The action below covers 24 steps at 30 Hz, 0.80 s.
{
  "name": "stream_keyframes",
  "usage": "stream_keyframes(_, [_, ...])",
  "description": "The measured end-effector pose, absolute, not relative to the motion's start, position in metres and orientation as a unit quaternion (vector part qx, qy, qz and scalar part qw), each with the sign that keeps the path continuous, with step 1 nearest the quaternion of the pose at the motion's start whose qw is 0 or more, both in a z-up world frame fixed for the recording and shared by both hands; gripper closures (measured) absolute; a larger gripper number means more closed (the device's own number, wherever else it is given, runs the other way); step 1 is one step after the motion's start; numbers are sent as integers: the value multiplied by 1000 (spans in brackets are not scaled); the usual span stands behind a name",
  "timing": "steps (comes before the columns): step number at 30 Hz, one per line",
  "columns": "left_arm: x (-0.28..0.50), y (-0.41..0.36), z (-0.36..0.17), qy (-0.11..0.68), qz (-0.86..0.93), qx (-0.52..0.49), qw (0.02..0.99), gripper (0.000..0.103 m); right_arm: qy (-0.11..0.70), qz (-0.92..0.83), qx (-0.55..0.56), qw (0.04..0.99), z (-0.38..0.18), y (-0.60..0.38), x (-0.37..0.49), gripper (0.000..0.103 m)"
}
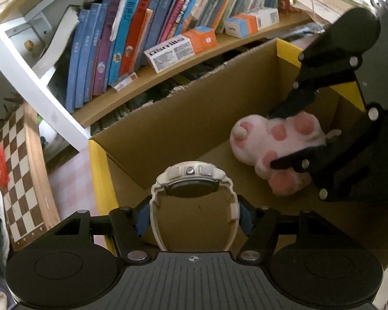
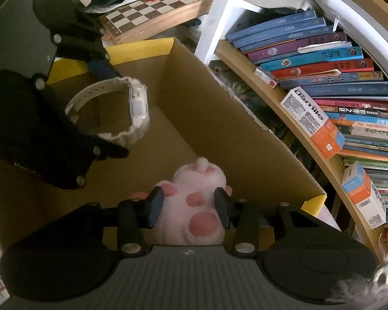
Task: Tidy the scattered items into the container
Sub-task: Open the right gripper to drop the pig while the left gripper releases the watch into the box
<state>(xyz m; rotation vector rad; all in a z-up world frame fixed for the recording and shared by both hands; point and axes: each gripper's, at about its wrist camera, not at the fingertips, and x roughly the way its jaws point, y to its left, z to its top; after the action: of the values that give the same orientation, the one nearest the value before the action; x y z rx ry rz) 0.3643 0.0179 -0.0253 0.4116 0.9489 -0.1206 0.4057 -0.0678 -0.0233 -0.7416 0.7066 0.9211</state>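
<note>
My left gripper is shut on a white digital watch by its strap and holds it above the open cardboard box. The watch also shows in the right wrist view, held by the left gripper. My right gripper is shut on a pink plush paw toy and holds it over the box. In the left wrist view the plush toy hangs between the right gripper's fingers inside the box opening.
A wooden bookshelf full of books stands right behind the box, with small orange and white cartons on its ledge. A chessboard leans to the left. A white shelf post rises beside the box.
</note>
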Motion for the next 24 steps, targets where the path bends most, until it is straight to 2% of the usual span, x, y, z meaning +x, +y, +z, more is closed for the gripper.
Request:
stream_keyframes(4, [365,17,-25,453,-56,201,867,34,327,427,-338,772,-23,-68,407,61])
stream_keyframes(7, [364,16,-24,447,-54,204,869,23,329,429,-332,773,-22,-68,408,58])
stream_keyframes(8, [364,16,-24,446,-54,204,870,22,329,430,-330,773,-22,-68,408,54])
stream_keyframes(13, [364,14,-24,445,-53,208,870,21,329,434,-330,771,-21,-68,408,51])
stream_keyframes(16, [362,14,-23,437,-52,210,873,21,326,433,-324,775,-19,-70,409,43])
stream_keyframes(18, [359,14,-21,431,-49,206,877,21,319,427,-324,782,-17,-72,409,32])
stream_keyframes(21, [350,10,-7,411,-47,204,887,21,312,414,-316,795,-11,-77,409,23])
stream_keyframes(24, [339,7,6,390,-46,204,897,21,303,407,-304,807,0,-84,406,20])
